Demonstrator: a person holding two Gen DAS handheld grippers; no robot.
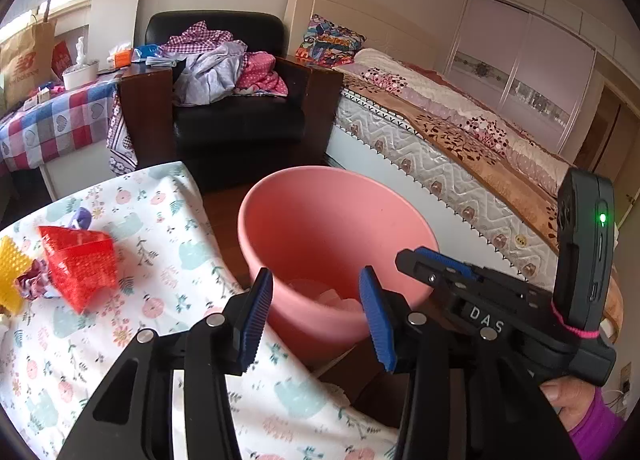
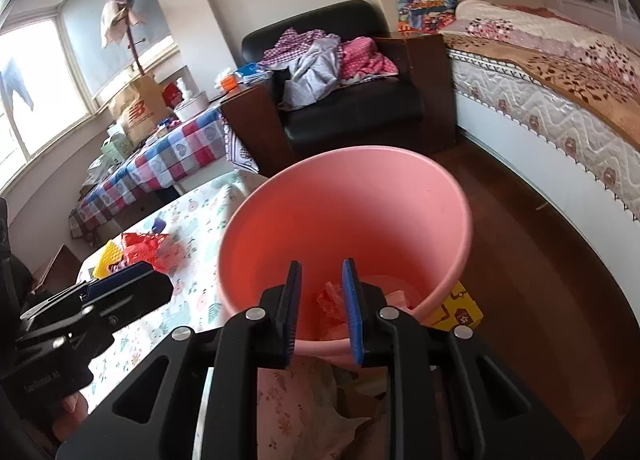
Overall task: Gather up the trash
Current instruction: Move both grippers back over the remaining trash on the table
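Note:
A pink bin stands beside a table with a floral cloth; it also shows in the right wrist view, with crumpled trash at its bottom. My left gripper is open and empty near the bin's near rim. My right gripper is open and empty over the bin's near rim; it also shows in the left wrist view. On the table lie red netting, yellow netting and a crumpled wrapper.
A black armchair piled with clothes stands behind the bin. A bed runs along the right. A checkered-cloth table with a paper bag is at left. A yellow box lies by the bin.

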